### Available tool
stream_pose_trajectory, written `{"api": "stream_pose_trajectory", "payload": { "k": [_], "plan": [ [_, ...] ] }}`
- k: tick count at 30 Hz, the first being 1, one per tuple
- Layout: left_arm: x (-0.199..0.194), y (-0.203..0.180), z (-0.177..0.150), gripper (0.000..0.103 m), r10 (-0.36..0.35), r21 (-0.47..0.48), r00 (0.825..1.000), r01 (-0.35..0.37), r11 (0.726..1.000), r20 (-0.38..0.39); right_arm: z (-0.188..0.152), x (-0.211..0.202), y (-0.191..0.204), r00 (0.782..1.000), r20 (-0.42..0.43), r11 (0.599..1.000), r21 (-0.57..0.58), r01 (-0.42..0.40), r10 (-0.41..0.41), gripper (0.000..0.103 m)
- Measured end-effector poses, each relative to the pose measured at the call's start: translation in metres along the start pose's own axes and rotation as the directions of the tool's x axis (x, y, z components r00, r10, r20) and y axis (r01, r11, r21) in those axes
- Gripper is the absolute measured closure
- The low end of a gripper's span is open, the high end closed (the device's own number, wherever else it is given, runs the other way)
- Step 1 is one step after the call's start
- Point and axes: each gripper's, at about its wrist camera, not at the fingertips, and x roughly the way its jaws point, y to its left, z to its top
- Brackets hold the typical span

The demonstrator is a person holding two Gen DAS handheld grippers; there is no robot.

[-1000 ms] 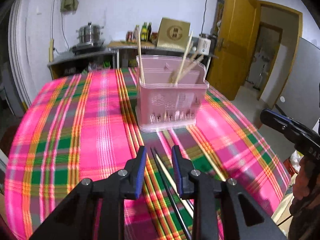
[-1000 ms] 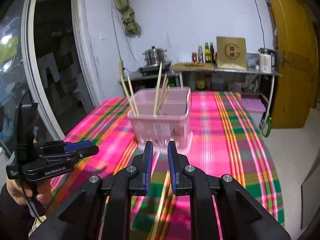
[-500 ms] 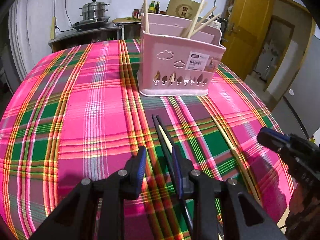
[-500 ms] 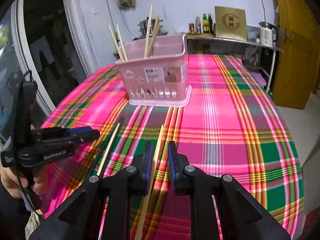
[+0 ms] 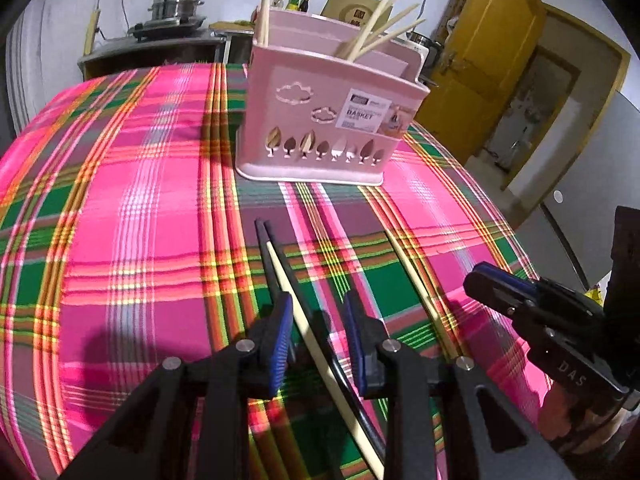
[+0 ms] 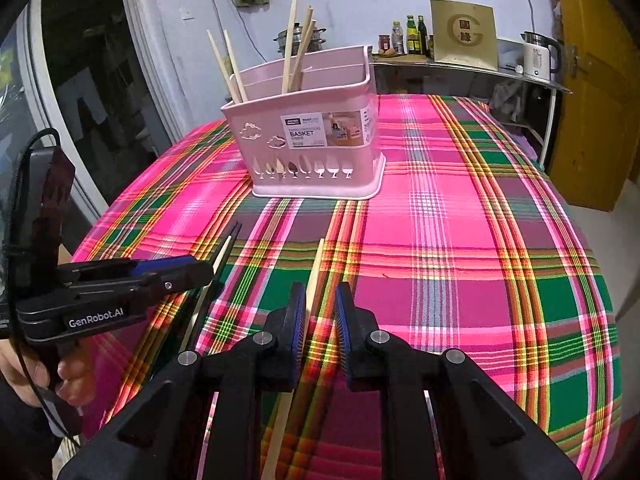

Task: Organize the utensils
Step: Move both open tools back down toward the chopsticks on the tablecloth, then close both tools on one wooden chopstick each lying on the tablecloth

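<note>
A pink utensil basket stands on the plaid tablecloth with several wooden chopsticks upright in it. My left gripper is open, low over a pale chopstick and two black chopsticks that lie between its jaws. My right gripper is open, low over a single wooden chopstick that runs between its jaws. That chopstick also shows in the left wrist view. The left gripper shows in the right wrist view, and the right gripper in the left wrist view.
The table is covered by a pink and green plaid cloth and ends near me and at the right. Behind it stand a shelf with a steamer pot, bottles and a kettle. A yellow door is at the right.
Both grippers have come down and forward toward the table. The chopsticks lying on the cloth now sit between the jaws of each gripper. The basket looks nearer.
</note>
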Motion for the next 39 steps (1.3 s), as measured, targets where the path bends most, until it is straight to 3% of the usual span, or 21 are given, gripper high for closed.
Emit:
{"api": "stream_pose_trajectory", "payload": {
  "k": [5,9,12,18,25,29,39],
  "plan": [
    [0.006,0.002,-0.001,0.076,-0.024,-0.028,1.000,0.023,0.999,-0.020,0.000,0.000,-0.003,1.000,0.001,1.000,0.006,-0.001,0.001,0.088],
    [0.010,0.001,-0.004,0.077,0.019,-0.020,1.000,-0.019,1.000,-0.015,0.001,0.000,-0.003,1.000,0.003,1.000,0.008,-0.002,0.002,0.088],
    [0.010,0.003,-0.005,0.085,0.042,-0.006,0.999,-0.042,0.999,-0.018,0.001,-0.001,-0.003,1.000,0.003,1.000,0.009,-0.003,0.003,0.088],
    [0.001,0.019,-0.005,0.085,0.065,0.031,0.998,-0.064,0.997,-0.017,0.001,-0.003,-0.002,1.000,0.008,1.000,0.002,-0.003,0.003,0.088],
    [-0.008,0.048,-0.003,0.084,0.162,0.071,0.987,-0.161,0.984,-0.006,0.002,0.000,0.002,1.000,-0.002,1.000,-0.007,-0.008,0.008,0.088],
    [-0.010,0.060,0.000,0.084,0.174,0.067,0.985,-0.172,0.983,-0.011,0.002,0.004,0.007,1.000,-0.013,1.000,-0.023,-0.009,0.009,0.088],
    [-0.003,0.034,0.007,0.083,0.083,0.103,0.996,-0.084,0.991,0.013,0.004,0.018,0.010,0.998,-0.056,0.999,-0.032,0.004,-0.006,0.088]
  ]
}}
